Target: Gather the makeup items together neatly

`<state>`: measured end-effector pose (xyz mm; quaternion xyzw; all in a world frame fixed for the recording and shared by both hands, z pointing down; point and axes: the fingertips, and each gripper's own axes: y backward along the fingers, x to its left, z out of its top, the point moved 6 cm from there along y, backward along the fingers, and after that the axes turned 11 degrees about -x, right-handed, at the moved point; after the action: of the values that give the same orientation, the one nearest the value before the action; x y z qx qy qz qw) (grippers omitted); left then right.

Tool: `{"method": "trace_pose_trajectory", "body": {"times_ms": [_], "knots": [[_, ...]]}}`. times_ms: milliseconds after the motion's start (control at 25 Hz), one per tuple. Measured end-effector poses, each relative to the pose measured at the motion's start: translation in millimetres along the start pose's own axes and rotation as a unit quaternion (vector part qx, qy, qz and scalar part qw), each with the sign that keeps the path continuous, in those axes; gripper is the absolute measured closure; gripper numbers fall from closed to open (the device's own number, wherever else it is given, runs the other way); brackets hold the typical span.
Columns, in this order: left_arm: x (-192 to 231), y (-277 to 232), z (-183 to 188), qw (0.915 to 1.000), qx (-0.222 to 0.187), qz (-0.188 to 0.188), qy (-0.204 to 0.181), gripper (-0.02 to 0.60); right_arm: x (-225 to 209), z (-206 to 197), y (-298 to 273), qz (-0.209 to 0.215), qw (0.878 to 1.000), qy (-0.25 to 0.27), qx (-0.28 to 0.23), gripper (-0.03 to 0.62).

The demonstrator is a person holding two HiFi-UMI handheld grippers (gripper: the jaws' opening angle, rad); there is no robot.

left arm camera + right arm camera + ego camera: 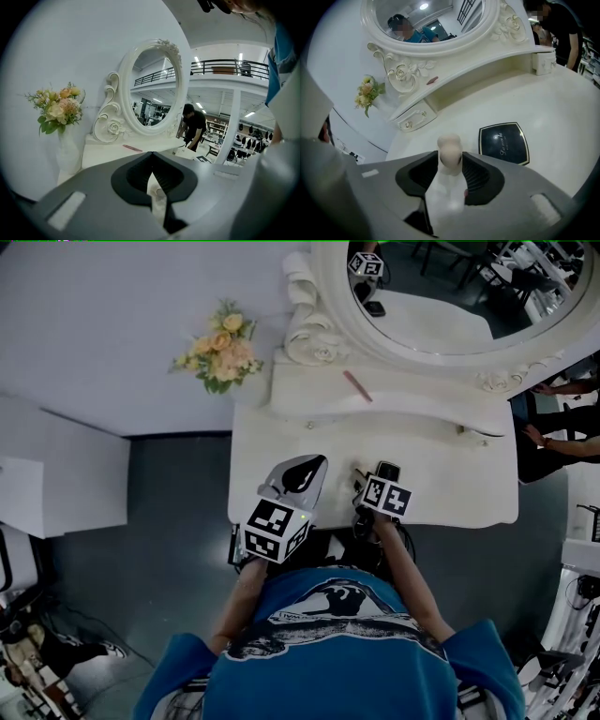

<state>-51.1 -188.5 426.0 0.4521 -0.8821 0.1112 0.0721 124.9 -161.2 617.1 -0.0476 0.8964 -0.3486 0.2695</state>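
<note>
Right tongs [450, 157] stood wide, angled down at the white worktop [548, 108]. A beige makeup sponge [450, 144] sat upright between their tips, flanked by the pads and not visibly squashed. A black compact [503, 143] with a gold edge lay flat on the worktop just beside the sponge, to its right in the right gripper view. Left tongs [151, 155] were closed tip to tip, held near level over the worktop's front-left part. A pink pencil [357, 385] lay on the raised shelf under the oval mirror [450, 306], well apart from the sponge and compact. Flowers [221, 351] stood off the worktop's left end.
</note>
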Motion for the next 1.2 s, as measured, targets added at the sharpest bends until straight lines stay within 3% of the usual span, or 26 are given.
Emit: {"method": "trace_pose_trajectory", "body": {"times_ms": [160,440,720,1040,1200], "knots": [[-1,0,0,1.0000,-0.002,-0.001,0.000,0.566,1,12,12,0.021,1.000,0.005,-0.007,0.395],[-1,3,2,1.0000,-0.007,0.006,-0.001,0.566,12,58,30,0.045,0.994,0.082,-0.048,0.391],[1,3,6,0.9997,-0.015,0.017,-0.001,0.566,36,117,15,0.074,0.969,0.225,-0.074,0.418],[0,8,6,0.9993,-0.016,0.033,-0.001,0.566,61,171,-19,0.091,0.947,0.299,-0.081,0.434],[3,14,5,0.9988,-0.015,0.046,0.002,0.566,68,185,-40,0.089,0.943,0.312,-0.069,0.439]]}}
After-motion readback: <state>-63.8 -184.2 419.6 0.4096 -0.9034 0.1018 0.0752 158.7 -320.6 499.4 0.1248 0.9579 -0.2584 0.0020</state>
